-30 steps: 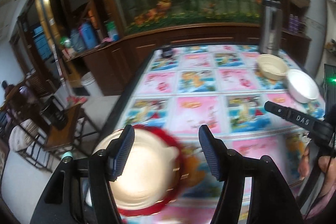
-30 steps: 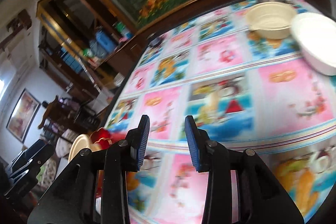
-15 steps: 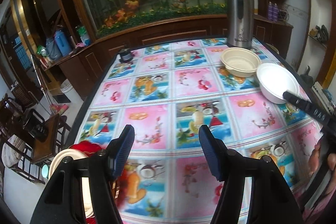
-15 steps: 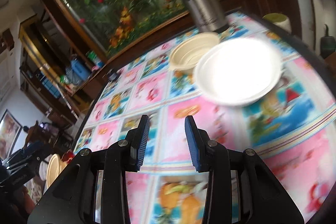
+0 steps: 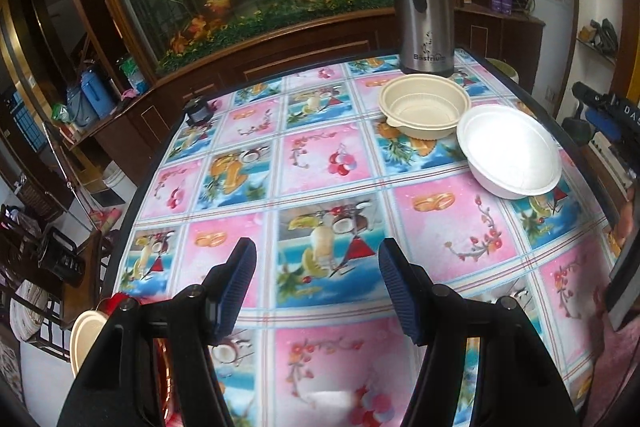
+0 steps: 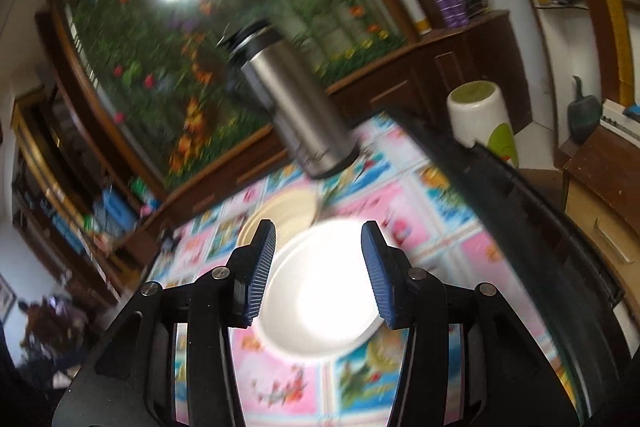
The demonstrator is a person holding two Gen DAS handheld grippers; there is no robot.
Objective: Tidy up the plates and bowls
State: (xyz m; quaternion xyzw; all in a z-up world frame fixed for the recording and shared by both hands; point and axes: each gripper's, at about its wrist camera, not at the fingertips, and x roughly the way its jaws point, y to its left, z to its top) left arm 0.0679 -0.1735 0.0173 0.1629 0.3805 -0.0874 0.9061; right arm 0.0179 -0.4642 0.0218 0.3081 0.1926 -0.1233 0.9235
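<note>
your right hand-held gripper (image 6: 318, 273) is opening over the white bowl (image 6: 320, 287), gripping nothing; your left hand-held gripper (image 5: 314, 285) hangs apart above the desk (image 5: 320, 167).

blur: right wrist view smeared, white bowl (image 6: 320, 287) glared featureless, beige bowl (image 6: 280, 215) half hidden behind it | cut off: beige plate (image 5: 86, 339) at 8 o'clock behind left gripper (image 5: 314, 291) | thermos (image 6: 296, 107) lettering unreadable

My surface (image 5: 328, 163) wears a glossy, smooth printed plastic cloth. The flask (image 5: 424, 7) is brushed metal; the white bowl (image 5: 510, 155) looks matt, the cream bowl (image 5: 424, 107) ribbed plastic.
</note>
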